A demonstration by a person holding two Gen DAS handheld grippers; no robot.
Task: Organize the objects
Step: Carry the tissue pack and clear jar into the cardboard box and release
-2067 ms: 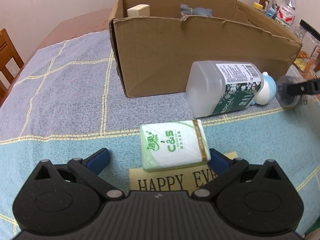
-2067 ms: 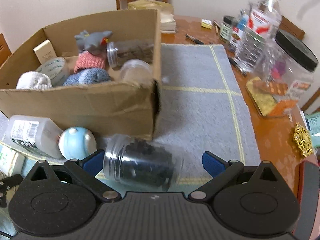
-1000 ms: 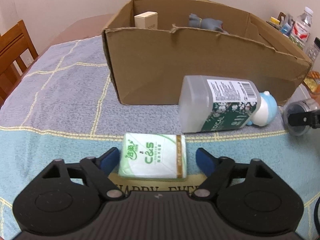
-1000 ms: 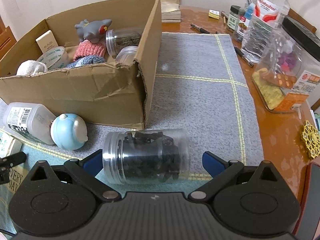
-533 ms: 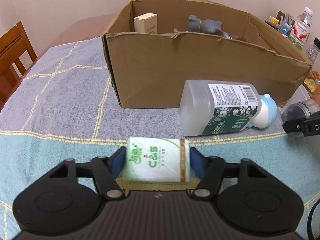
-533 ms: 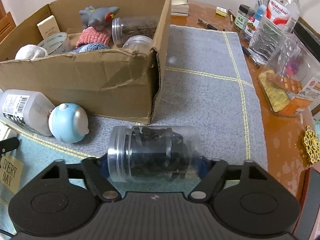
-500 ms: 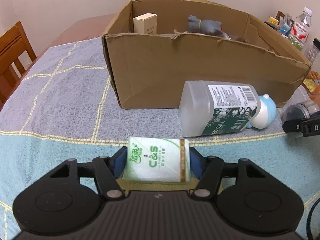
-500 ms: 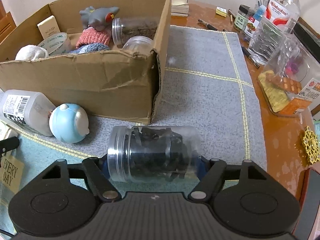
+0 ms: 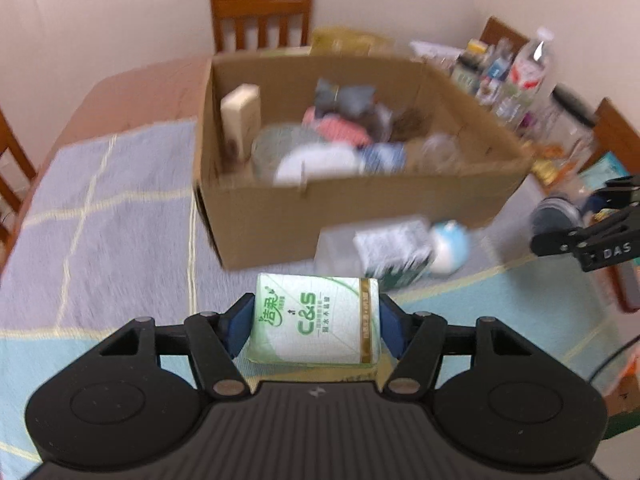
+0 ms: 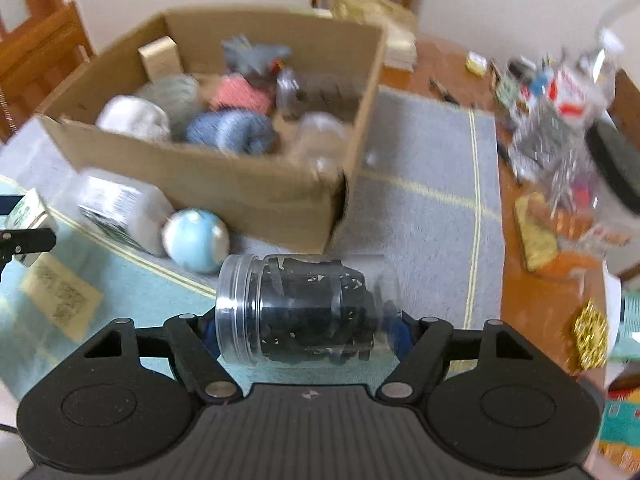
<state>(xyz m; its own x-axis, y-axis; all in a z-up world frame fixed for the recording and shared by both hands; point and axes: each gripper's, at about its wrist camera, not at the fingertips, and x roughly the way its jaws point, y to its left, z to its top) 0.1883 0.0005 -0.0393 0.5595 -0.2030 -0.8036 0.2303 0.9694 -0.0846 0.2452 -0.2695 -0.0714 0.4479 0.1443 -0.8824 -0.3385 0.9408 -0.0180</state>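
Observation:
My left gripper (image 9: 316, 320) is shut on a green and white tissue pack (image 9: 314, 318) and holds it above the tablecloth, in front of the open cardboard box (image 9: 360, 216). My right gripper (image 10: 304, 328) is shut on a clear jar of black pieces (image 10: 296, 308), lying sideways between the fingers and lifted off the cloth. The box (image 10: 240, 184) holds yarn balls, a grey toy, a small carton and jars. A translucent bottle (image 9: 376, 252) and a blue and white round toy (image 9: 450, 246) lie on the cloth against the box front. The right gripper also shows in the left wrist view (image 9: 584, 236).
Bottles, a big clear jar with a black lid (image 10: 612, 168) and small clutter crowd the wooden table (image 10: 532, 300) at the right. Wooden chairs (image 9: 262, 16) stand behind and to the left. A yellow label (image 10: 60, 296) lies on the cloth.
Both grippers have risen with their loads; the tissue pack and the jar have left the cloth. The views now look down into the box, blurred by motion.

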